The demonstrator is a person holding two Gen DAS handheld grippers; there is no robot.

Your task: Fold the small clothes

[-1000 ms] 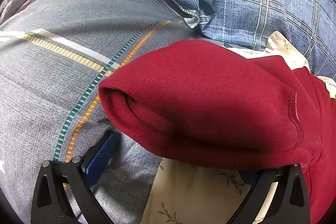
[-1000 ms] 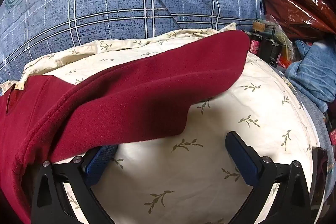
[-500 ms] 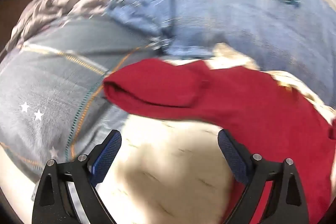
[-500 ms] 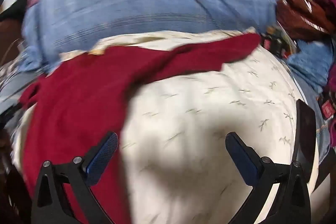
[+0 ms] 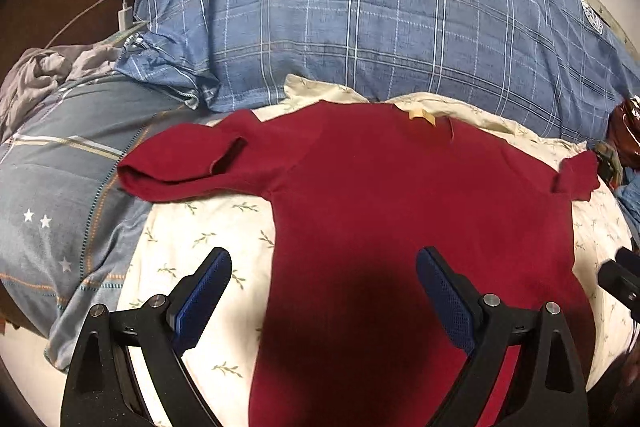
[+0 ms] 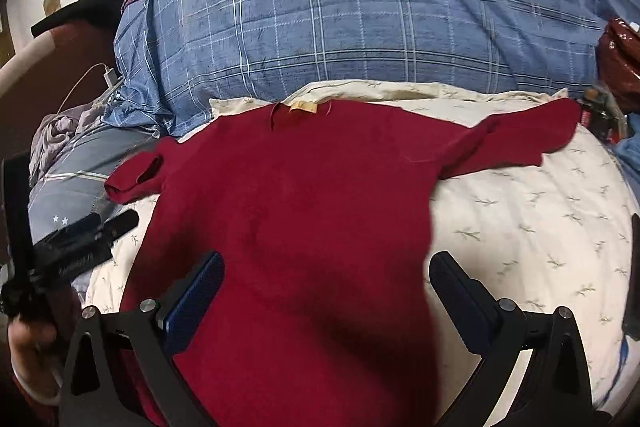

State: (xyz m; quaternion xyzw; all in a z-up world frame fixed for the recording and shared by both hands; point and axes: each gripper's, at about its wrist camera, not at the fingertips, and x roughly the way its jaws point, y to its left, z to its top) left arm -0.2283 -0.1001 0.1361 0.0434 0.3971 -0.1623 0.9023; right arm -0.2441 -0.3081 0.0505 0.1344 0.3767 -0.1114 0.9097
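Lying spread out flat on a cream sheet with a leaf print [image 5: 192, 239], the dark red top [image 5: 400, 227] faces up with its neckline and small tan label [image 5: 420, 115] toward the far side; its body runs down toward both grippers, and its two short sleeves stick out to either side; the sleeve on the left [image 5: 180, 167] reaches off the cream sheet onto the grey bedcover with stars and coloured stripes [image 5: 52, 195], while the other sleeve [image 6: 520, 143] rests on the cream sheet. Behind the top, a big blue checked quilt [image 5: 360, 27] with a round crest is bunched up, its edge just beside the collar.

The left gripper [image 5: 324, 291] hangs above the lower part of the top with its blue-padded fingers [image 5: 200, 299] spread wide and nothing between them; the right gripper [image 6: 326, 295] sits likewise above the red cloth, fingers [image 6: 192, 303] wide apart and empty. From the right wrist view, the left gripper shows as a dark shape at the left edge, held in a person's hand [image 6: 28, 343], though blurred. A white charger and cable [image 5: 124, 15] lie off to the far left; a shiny dark red bag [image 6: 620, 59] sits at the far right.
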